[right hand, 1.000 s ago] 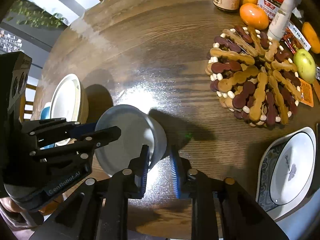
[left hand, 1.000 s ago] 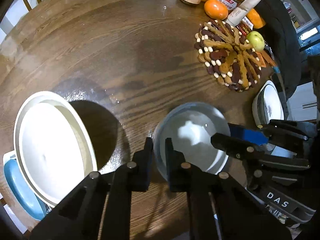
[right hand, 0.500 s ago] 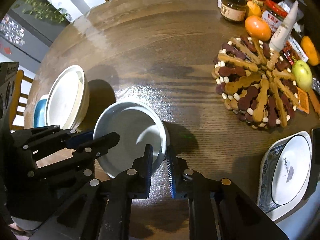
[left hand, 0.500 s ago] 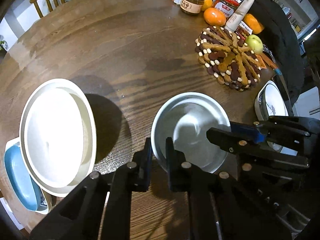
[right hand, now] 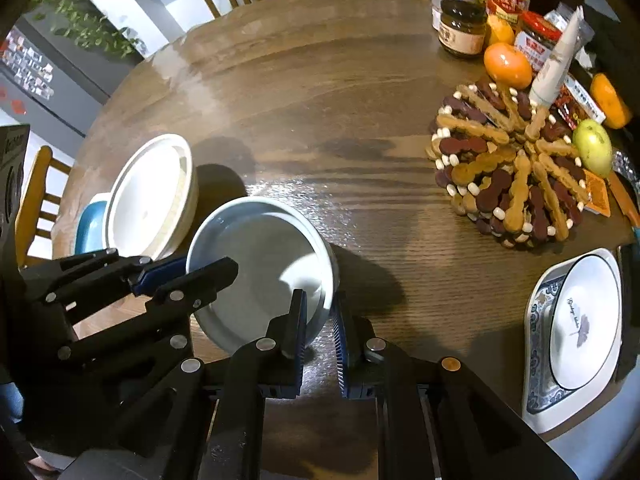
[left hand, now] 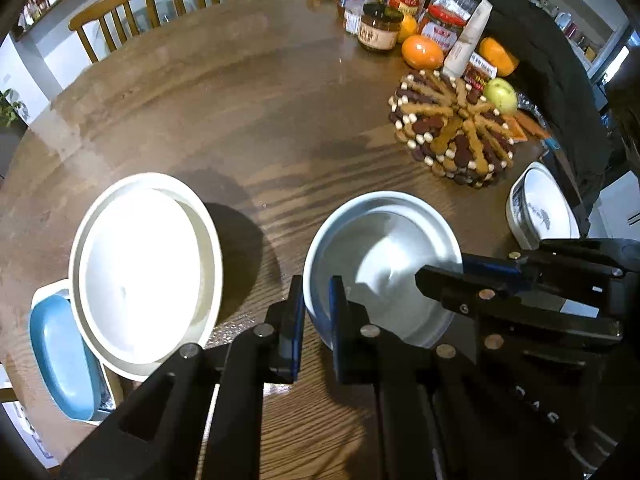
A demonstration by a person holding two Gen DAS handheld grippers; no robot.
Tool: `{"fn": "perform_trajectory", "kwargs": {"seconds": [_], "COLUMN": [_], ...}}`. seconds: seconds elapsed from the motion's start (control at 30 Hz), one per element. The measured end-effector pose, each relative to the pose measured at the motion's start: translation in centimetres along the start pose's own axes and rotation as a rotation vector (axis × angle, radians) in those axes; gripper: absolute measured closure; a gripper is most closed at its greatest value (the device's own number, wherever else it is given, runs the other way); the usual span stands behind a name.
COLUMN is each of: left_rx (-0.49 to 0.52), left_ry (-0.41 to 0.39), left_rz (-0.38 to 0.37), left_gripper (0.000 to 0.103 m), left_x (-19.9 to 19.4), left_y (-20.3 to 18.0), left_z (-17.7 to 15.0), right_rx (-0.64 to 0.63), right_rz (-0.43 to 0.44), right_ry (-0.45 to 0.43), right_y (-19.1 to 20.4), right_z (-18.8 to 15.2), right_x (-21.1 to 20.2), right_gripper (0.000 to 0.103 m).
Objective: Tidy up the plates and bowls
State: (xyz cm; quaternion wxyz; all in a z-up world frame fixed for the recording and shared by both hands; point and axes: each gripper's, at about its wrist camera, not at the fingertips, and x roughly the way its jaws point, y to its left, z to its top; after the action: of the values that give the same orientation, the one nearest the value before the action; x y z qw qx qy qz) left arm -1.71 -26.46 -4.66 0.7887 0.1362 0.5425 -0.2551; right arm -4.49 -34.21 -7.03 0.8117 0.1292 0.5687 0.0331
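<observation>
Nearest in the left wrist view, the left claw (left hand: 316,312) is clamped on the near-left rim of a pale grey-blue round ceramic bowl (left hand: 384,268), one finger inside the wall and one outside. In the right wrist view, the right claw (right hand: 320,320) pinches the same bowl's (right hand: 260,268) near-right rim in the same way, so both claws grip it from opposite sides. The bowl casts a dark shadow on the round dark wooden table (left hand: 248,104); whether it touches the table cannot be told.

Just left of the bowl sits a large cream round plate (left hand: 144,268) stacked on a cream dish, with a blue oval dish (left hand: 60,360) in a white rectangular tray at its near-left edge. At the right table edge lies a white plate with a blue patterned border (right hand: 576,336).

Farther right, a round trivet of brown and tan wooden beads (right hand: 508,164) lies flat. Beyond it stand a green apple (right hand: 594,148), oranges (right hand: 508,65), a white tube, jars (left hand: 379,26) and bottles. Wooden chairs (left hand: 116,16) stand behind the far edge.
</observation>
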Motion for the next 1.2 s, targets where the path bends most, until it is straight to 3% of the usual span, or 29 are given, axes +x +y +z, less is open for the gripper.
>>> {"fn": "perform_trajectory", "kwargs": {"seconds": [0.4, 0.7, 0.93, 1.2], "left_rx": [-0.021, -0.132, -0.208, -0.223], "left_ry": [-0.129, -0.180, -0.130, -0.038], "left_rz": [0.029, 0.094, 0.127, 0.116], "left_gripper": [0.094, 0.094, 0.094, 0.094], "left_x": [-4.9, -8.4, -7.6, -4.4], "left_y": [2.1, 8.0, 12.0, 13.6], "left_z": [0.1, -0.8, -1.4, -1.7], "right_rx": [-0.066, -0.193, -0.244, -0.213], "right_rz": [-0.008, 0.019, 0.062, 0.074], "right_ry": [-0.097, -0.121, -0.068, 0.024], "right_y": [3.5, 10.1, 13.7, 13.6], "right_z": [1.6, 3.7, 5.2, 5.6], "right_x": [-4.4, -4.9, -1.9, 1.8], "right_gripper": [0.088, 0.088, 0.088, 0.088]}}
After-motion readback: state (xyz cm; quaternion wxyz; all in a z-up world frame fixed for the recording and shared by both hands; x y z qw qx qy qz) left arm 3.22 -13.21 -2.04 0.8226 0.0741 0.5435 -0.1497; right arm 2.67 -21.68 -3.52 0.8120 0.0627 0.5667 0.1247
